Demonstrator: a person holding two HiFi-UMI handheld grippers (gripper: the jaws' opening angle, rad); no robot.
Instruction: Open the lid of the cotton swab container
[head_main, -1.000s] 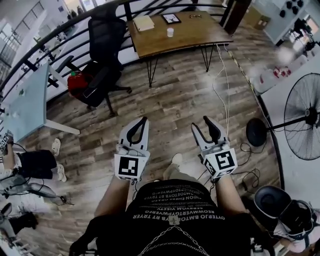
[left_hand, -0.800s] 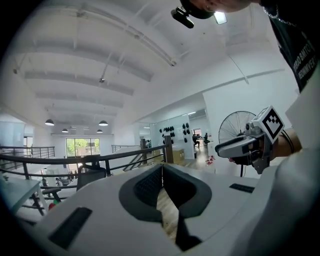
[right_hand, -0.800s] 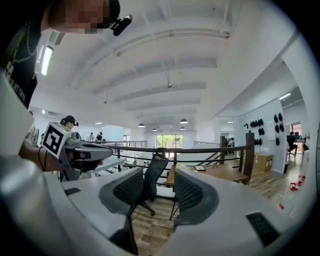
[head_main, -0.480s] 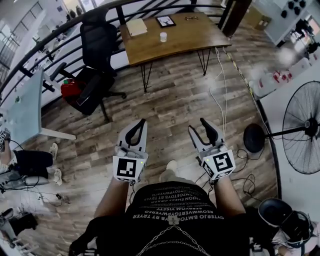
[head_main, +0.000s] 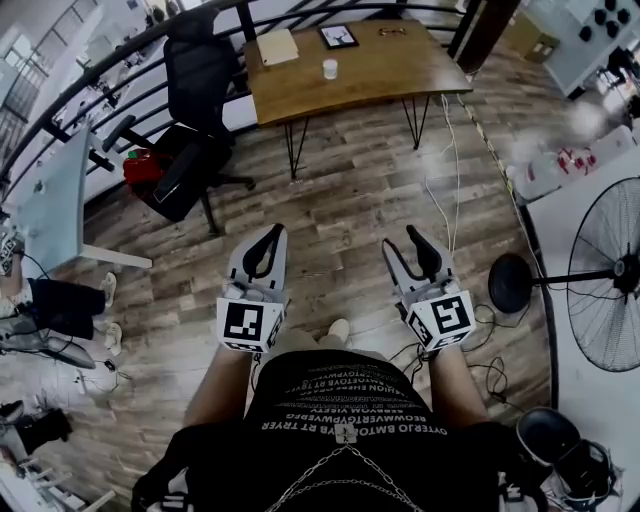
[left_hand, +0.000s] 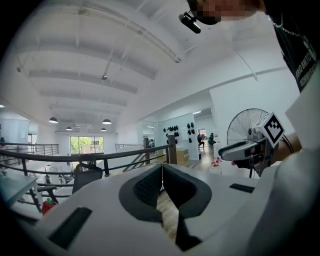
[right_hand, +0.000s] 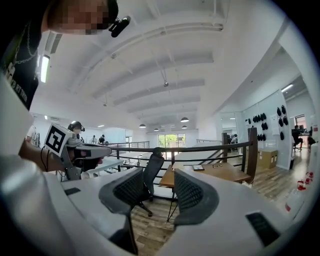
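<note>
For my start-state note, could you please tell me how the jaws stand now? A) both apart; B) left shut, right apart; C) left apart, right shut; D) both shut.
B: in its own view the left gripper has its jaws meeting with nothing between them, while the right gripper has its jaws apart and empty.

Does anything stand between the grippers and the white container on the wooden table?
Nothing visible does. Only floor lies between the left gripper, the right gripper and the table bearing the white container; the black chair stands off to the left.
</note>
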